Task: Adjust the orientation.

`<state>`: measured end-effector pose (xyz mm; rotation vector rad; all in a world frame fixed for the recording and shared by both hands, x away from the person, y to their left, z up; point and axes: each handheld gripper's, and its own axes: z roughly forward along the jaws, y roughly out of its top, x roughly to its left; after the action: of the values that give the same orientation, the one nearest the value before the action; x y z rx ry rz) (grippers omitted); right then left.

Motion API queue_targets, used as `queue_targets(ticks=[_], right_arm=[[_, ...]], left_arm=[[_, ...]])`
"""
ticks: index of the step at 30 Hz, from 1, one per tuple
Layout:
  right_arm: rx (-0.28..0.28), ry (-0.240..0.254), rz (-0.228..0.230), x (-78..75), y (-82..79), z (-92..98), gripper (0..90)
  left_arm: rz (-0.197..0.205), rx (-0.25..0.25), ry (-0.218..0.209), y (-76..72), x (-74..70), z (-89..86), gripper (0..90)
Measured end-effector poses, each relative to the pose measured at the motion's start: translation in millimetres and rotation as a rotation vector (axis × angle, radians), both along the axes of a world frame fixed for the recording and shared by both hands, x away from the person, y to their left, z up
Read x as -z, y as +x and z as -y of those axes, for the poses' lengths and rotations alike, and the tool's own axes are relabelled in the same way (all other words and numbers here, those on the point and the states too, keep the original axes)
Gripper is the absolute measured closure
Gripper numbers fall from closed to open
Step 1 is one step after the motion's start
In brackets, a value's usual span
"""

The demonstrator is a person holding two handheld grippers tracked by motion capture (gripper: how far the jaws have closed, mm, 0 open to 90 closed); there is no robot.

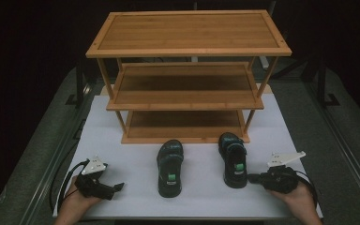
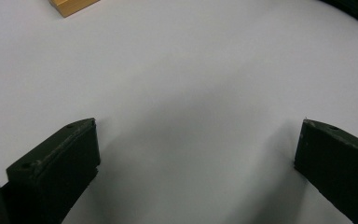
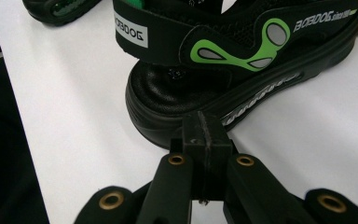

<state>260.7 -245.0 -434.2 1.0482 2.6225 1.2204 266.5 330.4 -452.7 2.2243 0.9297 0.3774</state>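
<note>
The right gripper (image 3: 204,140), jaws pressed together and empty, sat just beside the heel of the right shoe (image 1: 233,159). The left gripper (image 1: 115,188) gaped wide. Both shoes stood before the shelf (image 1: 187,77), the left shoe (image 1: 169,167) alongside. They looked light and probably soft; the heel collar seemed the best hold.

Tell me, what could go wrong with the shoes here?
The right hand-held gripper is shut, its tip right at the right shoe heel, so it might just push the shoe along. The shelf rack stands close behind the toes; a shoved shoe could bump it. The left hand-held gripper is open, apart from the left shoe.
</note>
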Motion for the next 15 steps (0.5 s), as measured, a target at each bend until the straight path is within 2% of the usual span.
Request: queue_targets(ticks=[3,6,8,12,15], right_arm=[[0.017,0.011,0.022,-5.5,0.8,5.5,85.8],[0.058,0.050,0.039,-17.7,5.5,14.7,74.9],[0.076,0.060,0.050,-27.1,11.2,16.8,63.9],[0.077,0.090,0.063,-39.5,22.5,15.3,49.1],[0.064,0.109,0.074,-47.8,32.2,11.9,47.2]], left_arm=[[0.000,0.001,0.001,0.0,0.0,0.0,0.0],[-0.001,0.000,0.000,0.0,0.0,0.0,0.0],[0.000,0.000,0.000,0.0,0.0,0.0,0.0],[0.000,0.000,0.000,0.0,0.1,0.0,0.0],[0.001,0.000,0.000,0.0,0.0,0.0,0.0]])
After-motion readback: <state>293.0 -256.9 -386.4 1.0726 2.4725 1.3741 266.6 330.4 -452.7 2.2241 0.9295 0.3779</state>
